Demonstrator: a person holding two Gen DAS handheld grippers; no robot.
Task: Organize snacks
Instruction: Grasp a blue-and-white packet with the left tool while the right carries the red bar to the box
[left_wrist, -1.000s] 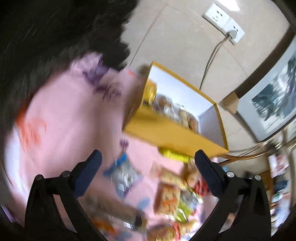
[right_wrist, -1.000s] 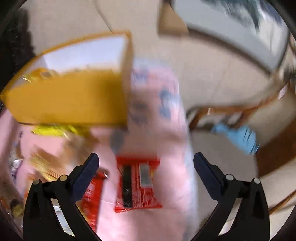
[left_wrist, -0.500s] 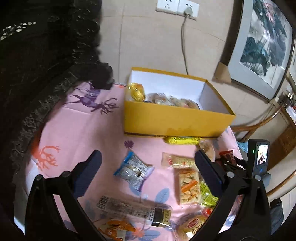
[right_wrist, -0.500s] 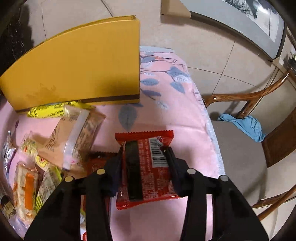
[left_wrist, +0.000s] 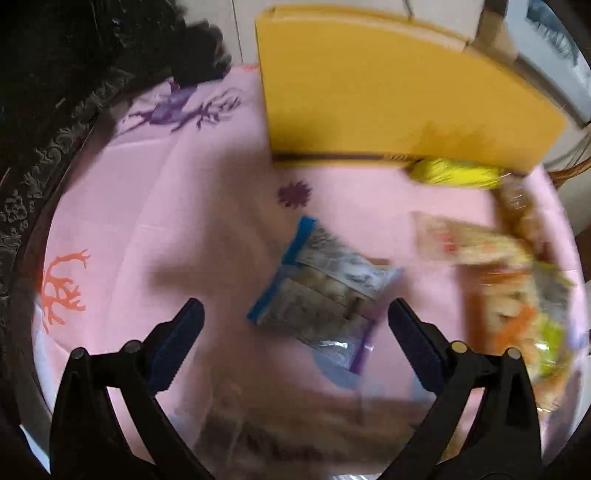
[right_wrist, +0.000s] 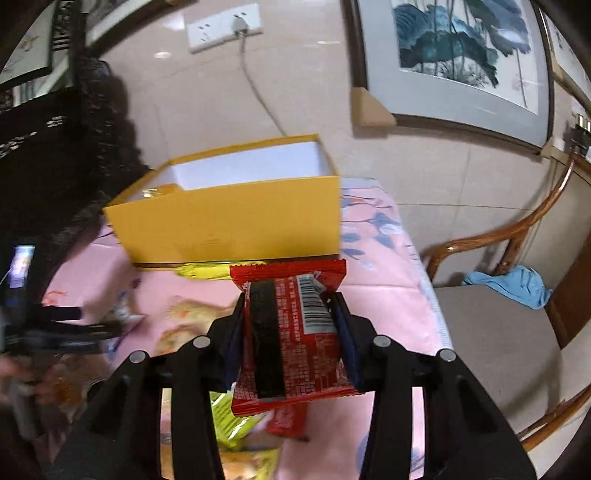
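Note:
My right gripper (right_wrist: 290, 299) is shut on a red snack packet (right_wrist: 295, 332) with a black stripe and a barcode, held above the pink tablecloth (right_wrist: 388, 295) in front of the open yellow box (right_wrist: 236, 218). In the left wrist view, my left gripper (left_wrist: 294, 314) points down over a blue-edged clear packet (left_wrist: 321, 291) lying flat. Its jaws stand wide and are closing, with the packet's near end between the fingertips and no pad touching it. The yellow box (left_wrist: 388, 92) rises behind, its inside hidden from this view.
A yellow packet (left_wrist: 454, 175) lies against the box front. Several blurred snack packets (left_wrist: 517, 317) crowd the right of the cloth. A second red packet (right_wrist: 288, 421) and a green one (right_wrist: 232, 424) lie under my right gripper. A wooden chair (right_wrist: 495, 332) with a blue cloth (right_wrist: 513, 284) stands at the right.
My right gripper closed on the red packet and lifted it off the cloth toward the box. My left gripper dropped and tilted down close over the blue-edged packet.

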